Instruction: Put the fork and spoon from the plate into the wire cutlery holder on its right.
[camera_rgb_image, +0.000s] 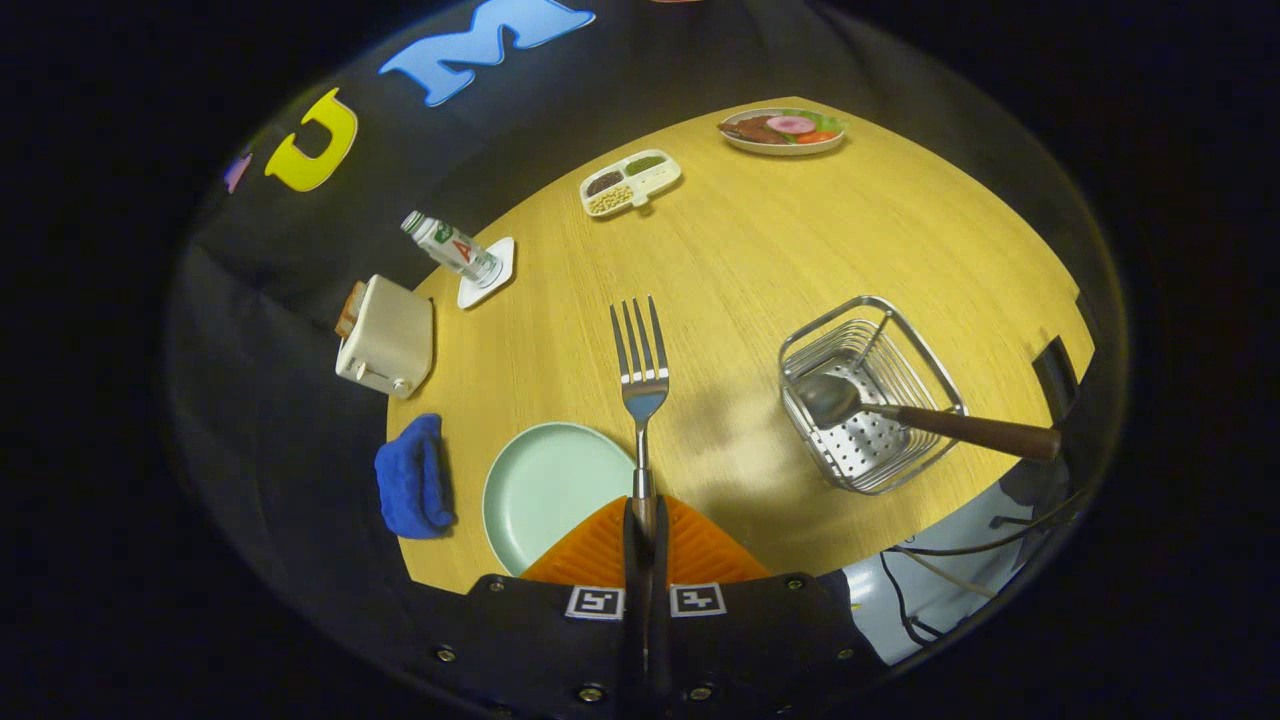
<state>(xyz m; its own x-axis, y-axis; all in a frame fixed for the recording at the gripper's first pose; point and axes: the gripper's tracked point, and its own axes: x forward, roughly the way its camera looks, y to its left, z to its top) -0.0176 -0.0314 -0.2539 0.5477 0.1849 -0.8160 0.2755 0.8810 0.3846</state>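
Gripper view: gripper fingers pressed together on fork handle, tines pointing to 12 o'clock above wooden table. Pale green plate at 10 o'clock of fingertips, bare. Wire cutlery holder at 2 o'clock; spoon bowl inside it, brown handle over rim toward 4 o'clock.

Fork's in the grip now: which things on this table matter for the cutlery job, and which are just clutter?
Job items:
fork, clamped in the gripper
spoon, already in the holder
wire cutlery holder
plate, now bare

Clutter:
toaster
blue cloth
bottle on its coaster
divided snack tray
food plate
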